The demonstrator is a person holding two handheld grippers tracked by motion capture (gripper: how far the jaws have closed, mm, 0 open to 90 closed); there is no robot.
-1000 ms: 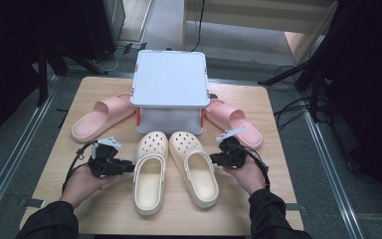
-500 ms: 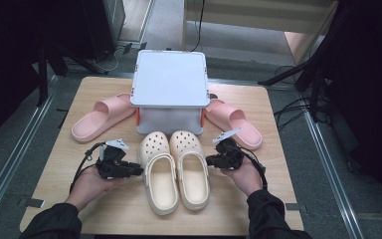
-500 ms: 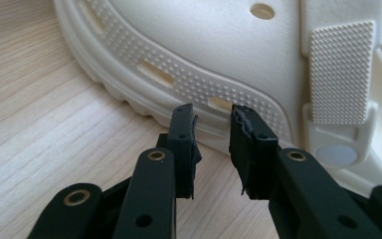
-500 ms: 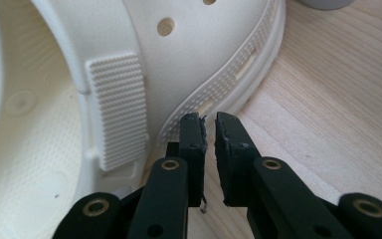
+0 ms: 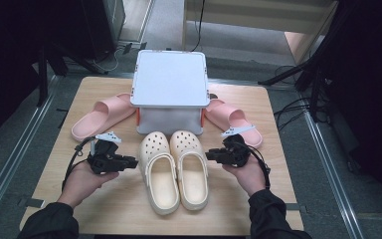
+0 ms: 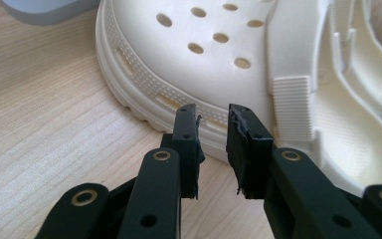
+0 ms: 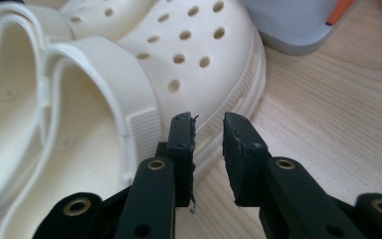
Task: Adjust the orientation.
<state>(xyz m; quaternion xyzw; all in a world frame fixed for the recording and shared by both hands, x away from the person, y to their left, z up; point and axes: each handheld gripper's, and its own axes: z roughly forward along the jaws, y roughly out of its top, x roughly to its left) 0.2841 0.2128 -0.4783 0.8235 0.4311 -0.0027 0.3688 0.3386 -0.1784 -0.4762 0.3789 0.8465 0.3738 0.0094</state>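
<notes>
Jaws slightly apart beside cream clogs [image 5: 176, 169] (grey box [image 5: 170, 89] just behind)

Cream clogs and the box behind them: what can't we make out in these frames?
- Box contents: high view, closed lid covers them.
- Pink slippers: high view, inner ends run behind the box.
- Left clog heel: left gripper view, cut off by the frame edge.
- Right clog heel: right gripper view, cut off by the frame edge.
- Left gripper and right gripper: both stand at the clog soles; touching or not cannot be told.
</notes>
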